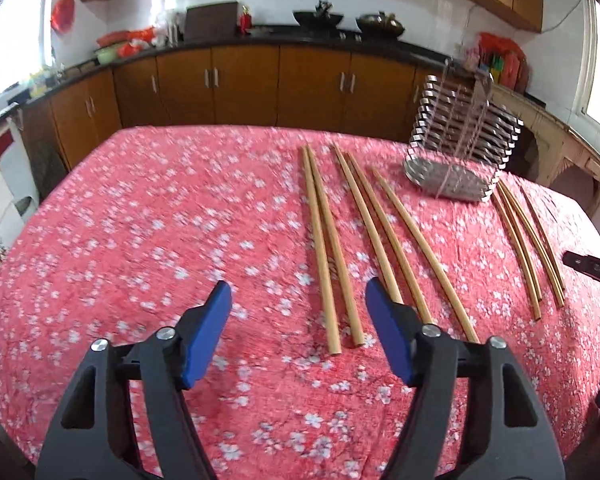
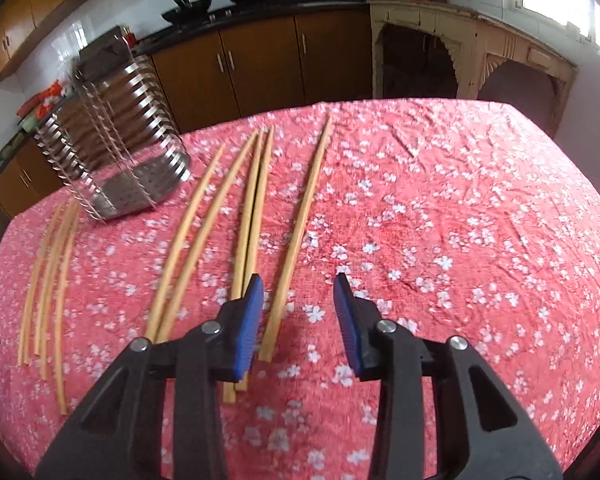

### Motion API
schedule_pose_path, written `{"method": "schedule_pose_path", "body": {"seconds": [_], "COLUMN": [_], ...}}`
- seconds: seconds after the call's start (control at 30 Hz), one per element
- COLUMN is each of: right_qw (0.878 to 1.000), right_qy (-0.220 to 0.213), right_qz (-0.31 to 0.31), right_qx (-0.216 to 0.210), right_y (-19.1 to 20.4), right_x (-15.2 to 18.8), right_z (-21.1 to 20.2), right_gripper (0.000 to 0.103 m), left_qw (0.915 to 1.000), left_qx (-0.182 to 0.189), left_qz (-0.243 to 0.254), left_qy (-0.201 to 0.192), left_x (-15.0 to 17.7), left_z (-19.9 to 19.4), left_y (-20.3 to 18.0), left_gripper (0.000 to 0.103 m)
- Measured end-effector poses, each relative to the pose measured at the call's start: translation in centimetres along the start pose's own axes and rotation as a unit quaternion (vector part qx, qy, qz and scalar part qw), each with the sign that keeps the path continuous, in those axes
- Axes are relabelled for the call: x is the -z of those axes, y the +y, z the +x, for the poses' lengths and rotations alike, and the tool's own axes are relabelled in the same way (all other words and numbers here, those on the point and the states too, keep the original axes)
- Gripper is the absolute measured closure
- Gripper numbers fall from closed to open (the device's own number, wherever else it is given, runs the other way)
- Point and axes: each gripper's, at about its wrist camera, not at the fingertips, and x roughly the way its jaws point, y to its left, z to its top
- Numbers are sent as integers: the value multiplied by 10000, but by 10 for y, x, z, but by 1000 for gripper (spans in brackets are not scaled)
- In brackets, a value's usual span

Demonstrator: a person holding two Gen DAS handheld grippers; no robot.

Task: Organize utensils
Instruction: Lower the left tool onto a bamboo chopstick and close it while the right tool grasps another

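Both tools, left tool (image 1: 298,308) and right tool (image 2: 299,304), were open and empty over the chopsticks (image 1: 327,256), so pinching one stick near its end probably worked best before the rack (image 1: 460,148).

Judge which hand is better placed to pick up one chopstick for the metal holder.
Probably the right. The right gripper has a single chopstick lying alone between its open jaws. The left gripper has a close pair of chopsticks between its wider jaws, so it would likely catch both.
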Motion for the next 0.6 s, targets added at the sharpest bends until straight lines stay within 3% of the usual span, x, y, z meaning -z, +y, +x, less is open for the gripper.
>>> {"method": "schedule_pose_path", "body": {"seconds": [0.07, 0.1, 0.27, 0.47, 0.6], "right_qw": [9999, 9998, 9996, 9998, 9998], "right_qy": [124, 33, 27, -47, -51], "right_qz": [-18, -74, 240, 115, 81], "right_qx": [46, 167, 126, 169, 185], "right_y": [1, 3, -10, -9, -12], "right_x": [4, 6, 8, 13, 9], "right_z": [9, 9, 8, 2, 0], "right_gripper": [80, 94, 95, 95, 95], "left_qw": [9999, 9998, 9991, 9980, 9980], "left_qx": [75, 101, 99, 126, -55], "left_qz": [25, 39, 74, -81, 143], "left_qy": [115, 152, 412, 614, 606], "left_x": [0, 0, -2, -4, -6], "left_z": [7, 9, 23, 35, 39], "left_y": [-3, -5, -9, -3, -9], "left_gripper": [40, 42, 54, 72, 80]}}
